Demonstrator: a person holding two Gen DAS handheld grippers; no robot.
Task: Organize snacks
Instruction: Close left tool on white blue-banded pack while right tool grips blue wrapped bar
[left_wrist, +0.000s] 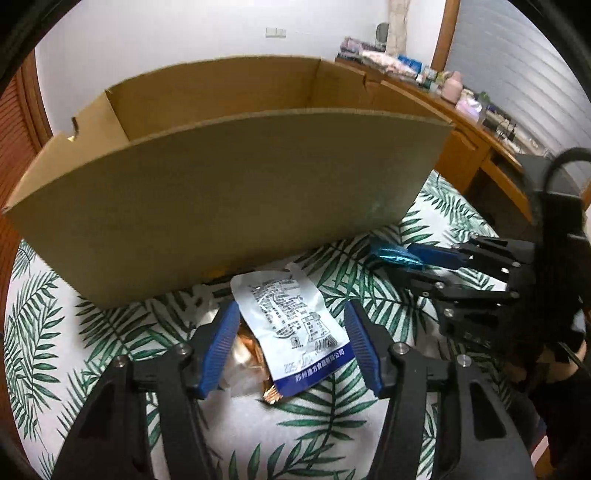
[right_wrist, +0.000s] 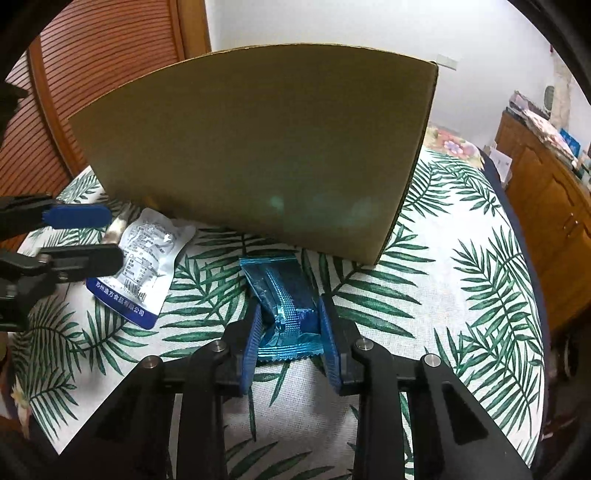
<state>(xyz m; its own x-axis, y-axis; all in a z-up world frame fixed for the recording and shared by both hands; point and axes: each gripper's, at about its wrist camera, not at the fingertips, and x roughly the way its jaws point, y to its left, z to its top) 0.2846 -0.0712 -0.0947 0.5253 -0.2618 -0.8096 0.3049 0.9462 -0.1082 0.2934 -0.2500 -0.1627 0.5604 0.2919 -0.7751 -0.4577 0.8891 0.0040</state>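
Two tools: right tool (right_wrist: 291, 332) clenches blue packet (right_wrist: 284, 295), left tool (left_wrist: 291, 347) released beside cardboard box (left_wrist: 221, 184).

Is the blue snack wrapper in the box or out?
Out: blue snack wrapper lies on the leaf-print cloth before the cardboard box, pinched by right tongs.

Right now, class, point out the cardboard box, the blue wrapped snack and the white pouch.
cardboard box (left_wrist: 229, 206), left wrist view, front wall.
blue wrapped snack (right_wrist: 284, 295), right wrist view, wrapper middle.
white pouch (left_wrist: 291, 317), left wrist view, printed face.

Left claw (left_wrist: 291, 347) angled down, pads apart; right claw (right_wrist: 290, 332) angled down, pads pinched together on load.
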